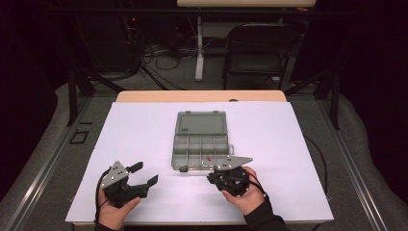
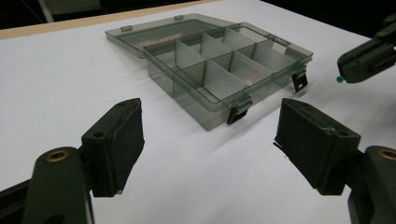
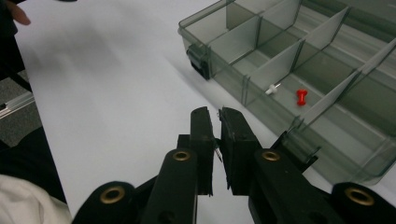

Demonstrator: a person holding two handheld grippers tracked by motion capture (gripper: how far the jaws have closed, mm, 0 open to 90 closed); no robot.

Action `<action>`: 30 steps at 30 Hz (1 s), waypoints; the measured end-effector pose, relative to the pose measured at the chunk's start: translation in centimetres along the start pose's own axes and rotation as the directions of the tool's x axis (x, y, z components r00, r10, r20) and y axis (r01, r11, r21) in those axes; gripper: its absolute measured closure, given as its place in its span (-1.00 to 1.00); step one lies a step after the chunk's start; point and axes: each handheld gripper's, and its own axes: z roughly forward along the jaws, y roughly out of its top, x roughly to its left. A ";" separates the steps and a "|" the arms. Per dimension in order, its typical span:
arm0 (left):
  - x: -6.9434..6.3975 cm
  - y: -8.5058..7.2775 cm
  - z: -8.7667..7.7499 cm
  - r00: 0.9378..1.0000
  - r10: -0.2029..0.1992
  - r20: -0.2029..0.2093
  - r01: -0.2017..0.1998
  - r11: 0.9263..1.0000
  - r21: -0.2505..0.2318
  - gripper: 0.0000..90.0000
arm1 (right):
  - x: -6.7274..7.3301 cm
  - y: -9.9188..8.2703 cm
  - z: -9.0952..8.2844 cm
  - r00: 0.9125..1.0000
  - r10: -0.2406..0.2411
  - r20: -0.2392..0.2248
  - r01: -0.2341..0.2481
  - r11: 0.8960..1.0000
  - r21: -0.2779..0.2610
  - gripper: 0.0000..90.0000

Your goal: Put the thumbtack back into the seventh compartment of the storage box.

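Note:
A clear grey compartment box (image 1: 199,139) lies open mid-table, its lid flat on the far side. One front compartment holds a red push pin (image 3: 302,97) and a white push pin (image 3: 272,88). My right gripper (image 3: 215,114) hovers just off the box's front edge, shut on a green-headed push pin (image 2: 339,80). The pin's metal point (image 3: 218,153) shows between the pads. My left gripper (image 1: 144,173) rests at the front left, open and with nothing between its fingers. It faces the box (image 2: 219,70), and the right gripper (image 2: 343,70) shows beyond it.
A white sheet (image 1: 144,130) covers the table, whose wooden edge (image 1: 202,95) shows at the far side. A dark chair (image 1: 260,48) and floor cables stand beyond it. Two black latches (image 2: 236,112) hang from the box's front wall.

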 end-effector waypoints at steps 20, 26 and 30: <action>0.1 -0.1 -0.1 1.000 0.000 0.003 0.000 1.000 0.001 -0.49 | -4.0 3.0 3.1 0.992 0.086 0.088 -0.085 0.996 -0.019 0.86; 0.1 -0.1 -0.1 1.000 -0.001 0.003 0.001 1.000 0.001 -0.49 | -4.4 2.9 4.1 0.990 0.092 0.102 -0.092 0.996 -0.004 0.86; 0.1 -0.1 -0.1 1.000 -0.002 0.001 0.002 1.000 -0.001 -0.49 | -4.5 2.8 4.6 0.990 0.087 0.109 -0.089 0.996 0.013 0.86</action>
